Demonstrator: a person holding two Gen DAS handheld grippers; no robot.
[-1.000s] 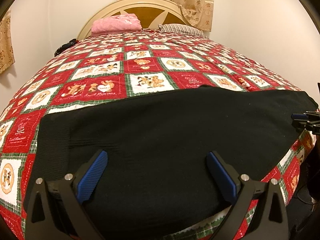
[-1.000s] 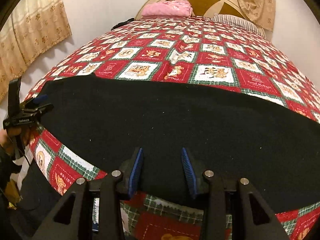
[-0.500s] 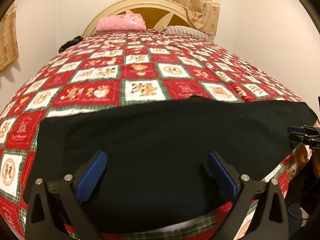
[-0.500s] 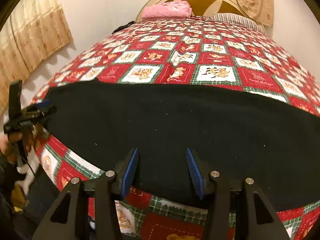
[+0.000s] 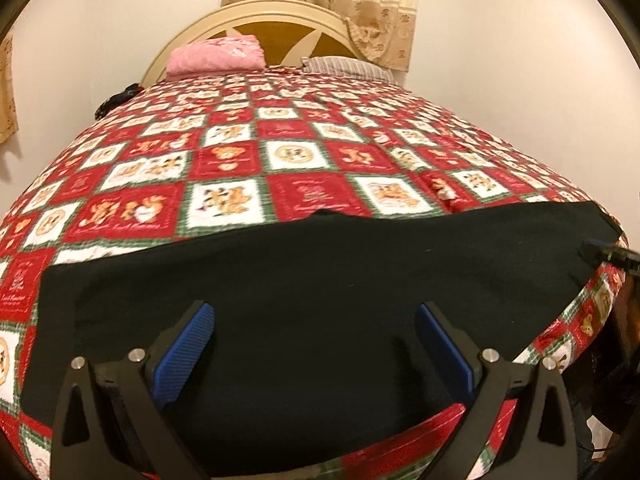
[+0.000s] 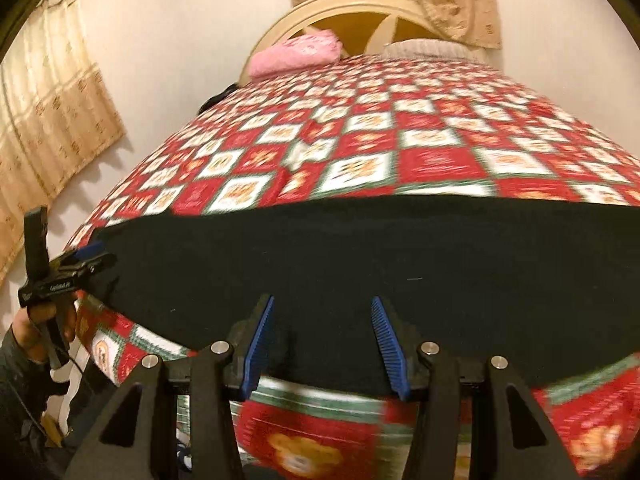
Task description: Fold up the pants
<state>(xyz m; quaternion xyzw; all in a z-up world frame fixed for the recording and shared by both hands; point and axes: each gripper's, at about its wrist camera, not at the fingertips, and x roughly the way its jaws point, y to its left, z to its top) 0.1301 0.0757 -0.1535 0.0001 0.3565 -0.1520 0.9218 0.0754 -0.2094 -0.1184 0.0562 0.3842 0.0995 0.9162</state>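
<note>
1. Pants (image 5: pixel 320 280) lay flat as a black band across the near end of the quilt (image 5: pixel 288 152), reaching almost to the bed's foot edge.
2. Your left gripper (image 5: pixel 316 344) was spread wide, its blue pads (image 5: pixel 180 356) over the cloth's near edge with nothing pinched between them; whether they touched the fabric could not be told.
3. Your right gripper (image 6: pixel 326 344) was parted too, narrower, pads over the near hem, gripping nothing.
4. From the right wrist view, your left gripper showed at the pants' left end, your hand (image 6: pixel 44 324) on its handle.
5. A pink bundle (image 5: pixel 216 56) and a striped pillow (image 5: pixel 348 67) sat by the headboard (image 5: pixel 280 20), well apart from the pants.
6. The right view was blurred.
</note>
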